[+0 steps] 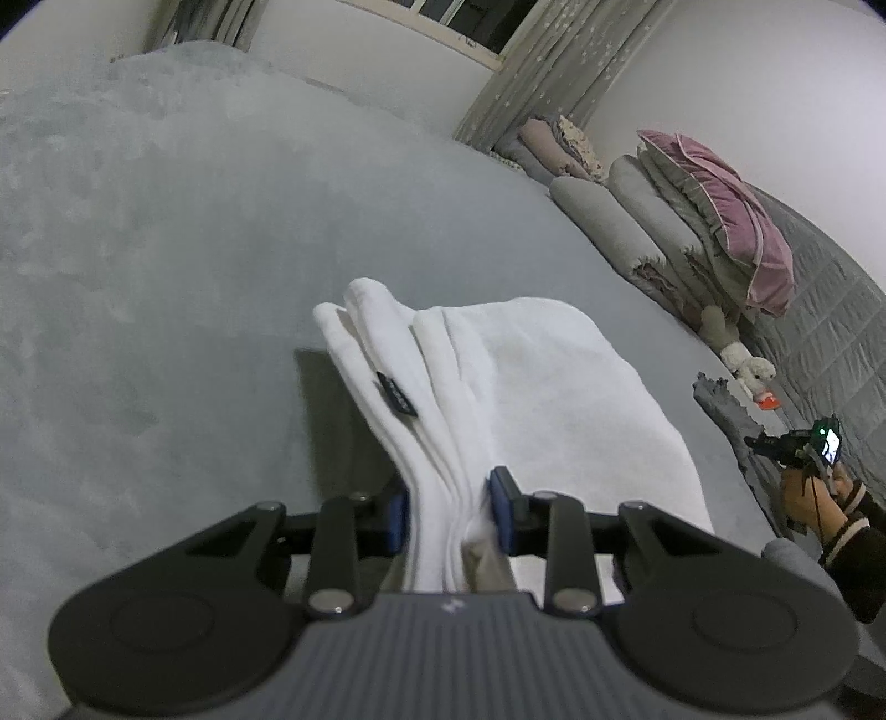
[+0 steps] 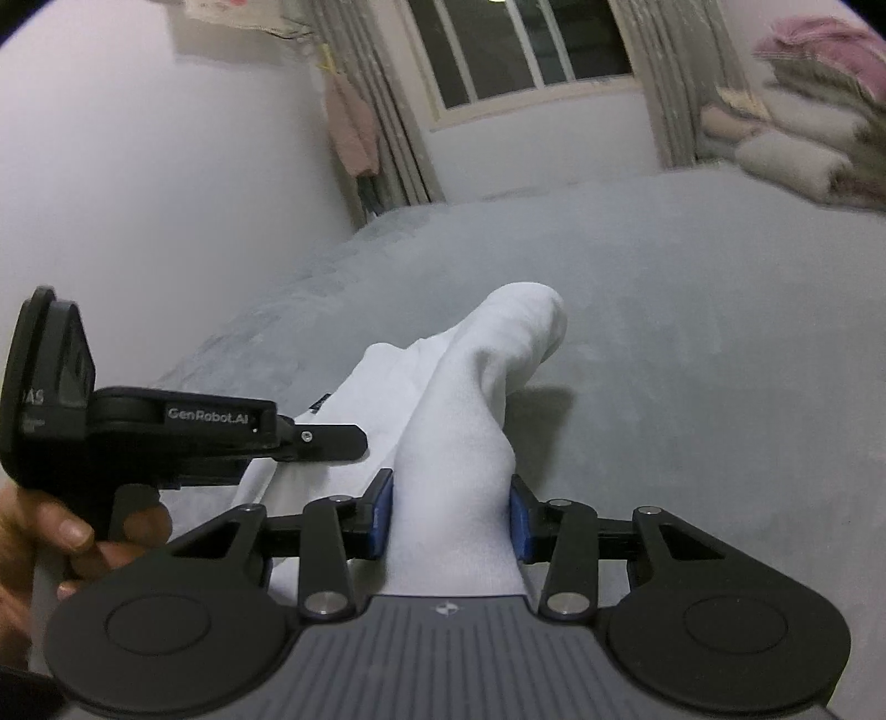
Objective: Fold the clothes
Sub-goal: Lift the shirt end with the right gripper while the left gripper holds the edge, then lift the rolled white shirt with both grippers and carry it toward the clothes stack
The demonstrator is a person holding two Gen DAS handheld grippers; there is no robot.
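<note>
white garment [image 1: 520,382] stretches lengthwise away from left hand-held gripper [image 1: 451,515] over bed [image 1: 166,249].

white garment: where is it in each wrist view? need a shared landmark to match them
Left wrist: white garment centre to lower centre, bunched layers clamped in the left gripper, a black tag on one fold.
Right wrist: it runs from lower centre up to mid-frame, a thick roll gripped by the right gripper.
Shared landmark: the folded bedding stack with the pink piece at right, top right in the right view.

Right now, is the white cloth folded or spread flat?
Folded: the white cloth shows several stacked layers bunched together, pinched by both grippers above the grey bed.
</note>
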